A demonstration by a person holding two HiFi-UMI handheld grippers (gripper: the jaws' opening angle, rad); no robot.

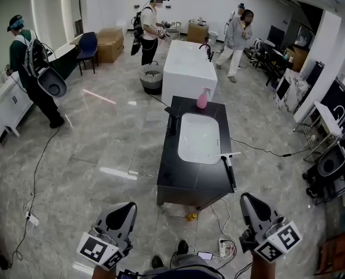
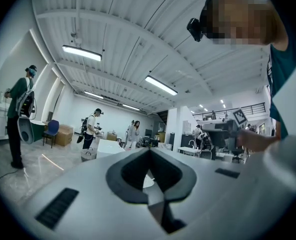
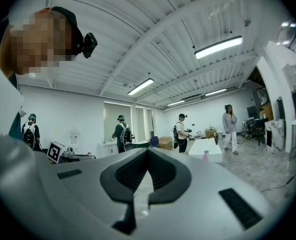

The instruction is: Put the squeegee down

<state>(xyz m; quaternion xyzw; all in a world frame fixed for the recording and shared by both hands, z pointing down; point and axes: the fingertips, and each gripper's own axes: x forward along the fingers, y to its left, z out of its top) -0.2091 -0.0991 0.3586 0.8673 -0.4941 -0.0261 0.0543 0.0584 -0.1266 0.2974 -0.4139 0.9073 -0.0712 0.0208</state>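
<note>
The squeegee lies flat on the black vanity top, right of the white sink; its pale blade end is toward the sink and its dark handle points to the near edge. Both grippers hang low in the head view, well short of the vanity and apart from the squeegee. My left gripper is shut with nothing between its jaws, as the left gripper view also shows. My right gripper is shut and empty too, and in the right gripper view it points level across the room.
A pink spray bottle stands at the vanity's far end. Beyond it are a white bathtub and a basket. Cables and a power strip lie on the floor near my feet. Several people stand around the room.
</note>
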